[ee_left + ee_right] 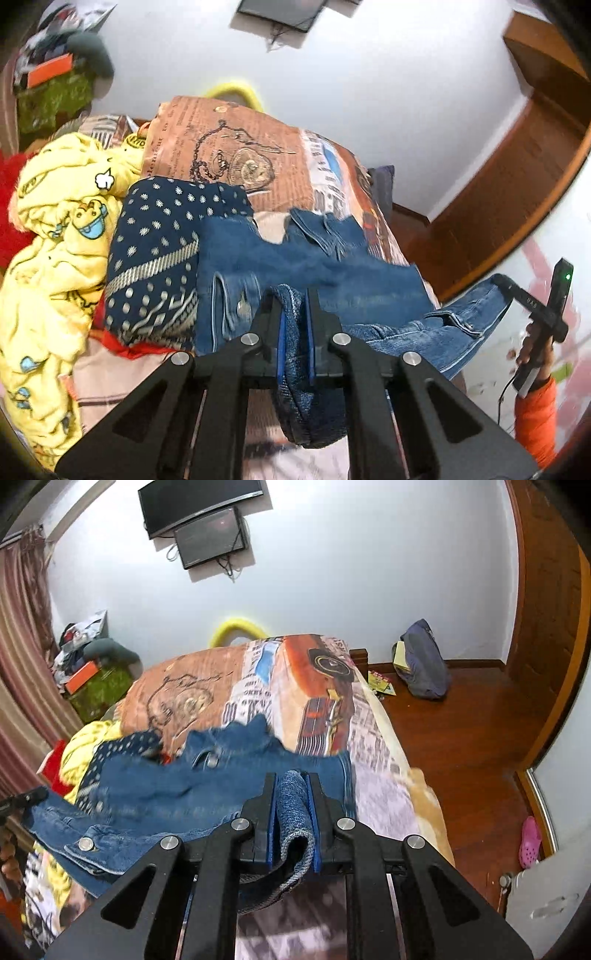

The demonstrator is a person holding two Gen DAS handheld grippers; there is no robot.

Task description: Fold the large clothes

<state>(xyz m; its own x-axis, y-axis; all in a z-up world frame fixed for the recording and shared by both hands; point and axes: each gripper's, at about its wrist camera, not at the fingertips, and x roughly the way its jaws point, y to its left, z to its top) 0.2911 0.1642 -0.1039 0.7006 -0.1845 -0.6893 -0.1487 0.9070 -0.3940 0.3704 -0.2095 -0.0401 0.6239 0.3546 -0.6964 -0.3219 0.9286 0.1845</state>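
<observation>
A blue denim jacket (pixel 314 273) hangs stretched over the bed between my two grippers. My left gripper (pixel 294 299) is shut on a fold of its denim edge. My right gripper (pixel 293 782) is shut on another fold of the same jacket (pixel 184 786), whose metal buttons show at the left. The right gripper, held by a hand in an orange sleeve, also shows in the left wrist view (pixel 517 291) at the far right, with denim running up to it.
The bed has a printed cover (pixel 303 686) with a car and newspaper pattern. A yellow garment (pixel 55 229), a navy dotted cloth (pixel 155 258) and red fabric lie at its left. Wooden floor (pixel 461 738), a grey bag (pixel 421 661) and a door lie to the right.
</observation>
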